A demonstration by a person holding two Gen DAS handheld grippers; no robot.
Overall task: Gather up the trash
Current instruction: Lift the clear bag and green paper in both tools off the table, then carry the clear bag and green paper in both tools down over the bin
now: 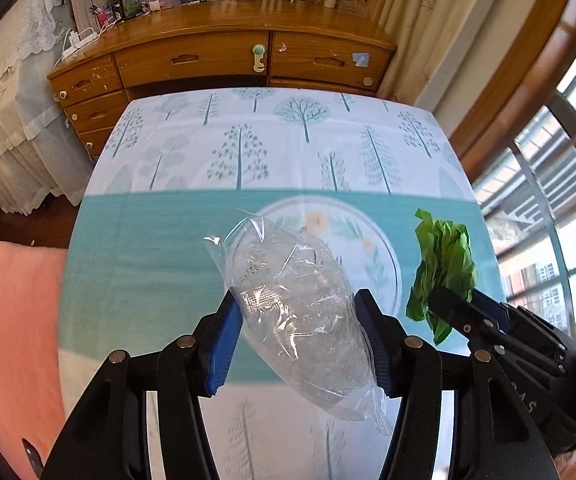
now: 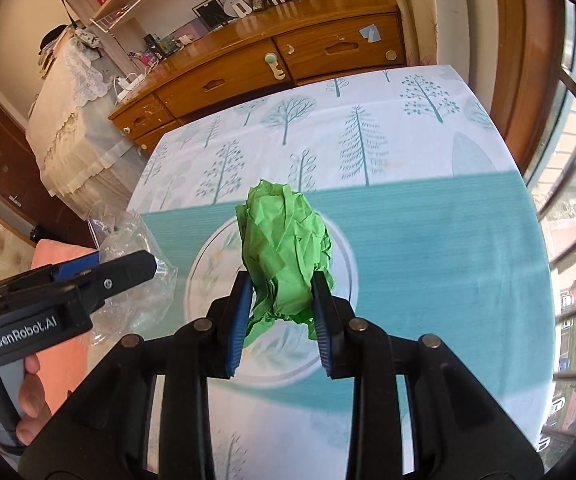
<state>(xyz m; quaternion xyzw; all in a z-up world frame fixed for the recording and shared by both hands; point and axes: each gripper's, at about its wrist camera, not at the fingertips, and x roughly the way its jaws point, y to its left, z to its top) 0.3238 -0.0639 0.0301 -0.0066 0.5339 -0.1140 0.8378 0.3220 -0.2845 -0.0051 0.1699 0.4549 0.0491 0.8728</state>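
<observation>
Both my grippers, the left gripper and right gripper, are glossy black plastic with ribbed blue pads, round silver pins at the linkage joints, small screws, white "GenRobot.AI" lettering, and my bare fingers on the grey handle.

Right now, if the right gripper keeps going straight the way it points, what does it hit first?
Probably the plate on the table: the right gripper, shut on the green paper wad, aims down over it. Depth is unclear, and the wad sticks out ahead, so it would touch first.
</observation>
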